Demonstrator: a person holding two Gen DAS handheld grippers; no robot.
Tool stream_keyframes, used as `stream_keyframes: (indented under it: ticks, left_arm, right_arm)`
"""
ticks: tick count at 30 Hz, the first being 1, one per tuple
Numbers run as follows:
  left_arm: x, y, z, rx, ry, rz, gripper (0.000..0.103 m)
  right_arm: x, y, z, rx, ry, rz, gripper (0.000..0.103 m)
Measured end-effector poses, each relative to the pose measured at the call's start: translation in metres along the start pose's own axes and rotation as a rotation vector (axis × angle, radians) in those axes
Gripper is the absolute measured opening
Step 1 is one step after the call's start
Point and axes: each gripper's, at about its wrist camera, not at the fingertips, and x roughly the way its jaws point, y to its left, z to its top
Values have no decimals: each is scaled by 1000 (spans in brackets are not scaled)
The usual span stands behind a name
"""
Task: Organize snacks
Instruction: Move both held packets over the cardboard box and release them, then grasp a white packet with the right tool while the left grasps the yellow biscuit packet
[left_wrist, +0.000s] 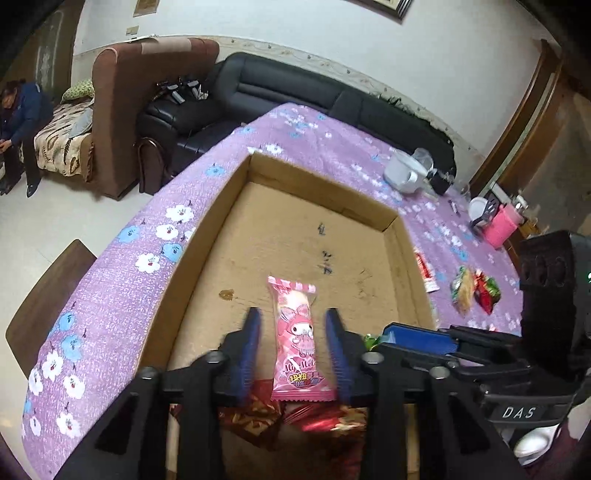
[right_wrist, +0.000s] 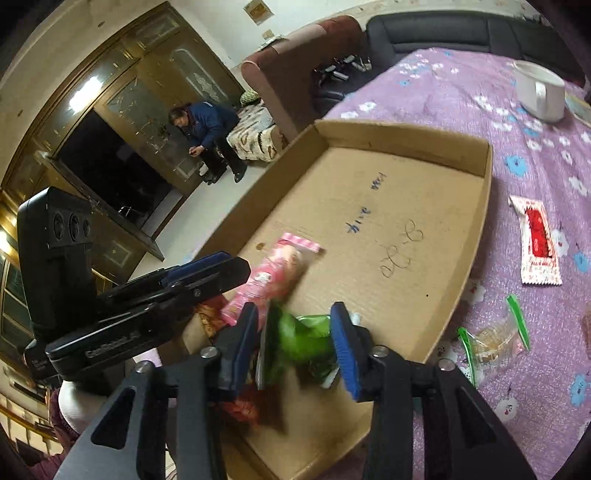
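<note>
Two grippers work over a purple flowered tablecloth that covers the table, with a shallow cardboard tray lying on it. A black sofa and a brown armchair stand beyond the table, and a person in blue sits further back. On the cloth past the tray stands a white mug. Inside the tray, at its near end, lies a pink snack packet, flat on the cardboard between the left gripper's blue pads, which stand wide apart and touch nothing. The right gripper is also spread wide, with a blurred green packet between its pads; whether they pinch it cannot be told. Red and gold wrappers lie at the tray's near edge. Outside the tray, on the cloth, rest a red and white sachet and a clear green-edged packet.
</note>
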Motion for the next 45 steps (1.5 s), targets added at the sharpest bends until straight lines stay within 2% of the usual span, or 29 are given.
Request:
stream_keyframes:
  ticks: [2,6,7,8,10,11,13,15,16,19,23,26,35,41,45]
  left_arm:
    - [-12,-2,-1,-17,-29,-21,58]
    - [-36,-17,-3,-30,-77,-105,70]
    - [-41,-21,-3,-26,-87,-122,73]
    - [-46,-28,-4,-18,-97,-146,73]
    - [-57,-47,-7,6,-123,-201,73]
    - [-60,-58,-9,18,-133,-227,73]
    - [-65,-78,-14,38,-138,-284,73]
    - [-65,-94,-19,53,-129,-331,73]
    - [-64,-103,-22,61,-120,-349,73]
    - [-56,-129,-30,100,-82,-385,73]
    - [-42,-153,-36,135,-26,-389,73]
    - [-29,-162,-40,133,12,-378,73]
    - [-1,-166,-44,87,61,-301,73]
    - [16,-153,-42,14,88,-270,73]
    - [33,-161,-49,28,133,-267,73]
  right_arm:
    - [-13,3,0,-22,-34,-16,43]
    - [-50,4,-6,-68,-123,-73,50]
    - [-61,4,-8,-85,-154,-101,55]
    - [-77,4,-11,-103,-195,-141,58]
    - [-103,3,-18,-129,-278,-221,73]
    - [-120,2,-25,-141,-336,-278,77]
    - [-152,-9,-40,-136,-454,-376,92]
    - [-177,-25,-52,-87,-537,-425,98]
    - [-193,-43,-59,-23,-565,-442,99]
    - [-219,-92,-69,128,-501,-425,99]
    - [-238,-145,-89,261,-474,-492,99]
    - [-246,-168,-100,319,-469,-500,99]
    - [-246,-203,-90,325,-475,-482,94]
    - [-247,-234,-101,406,-479,-413,93]
    - [-240,-246,-105,436,-442,-381,90]
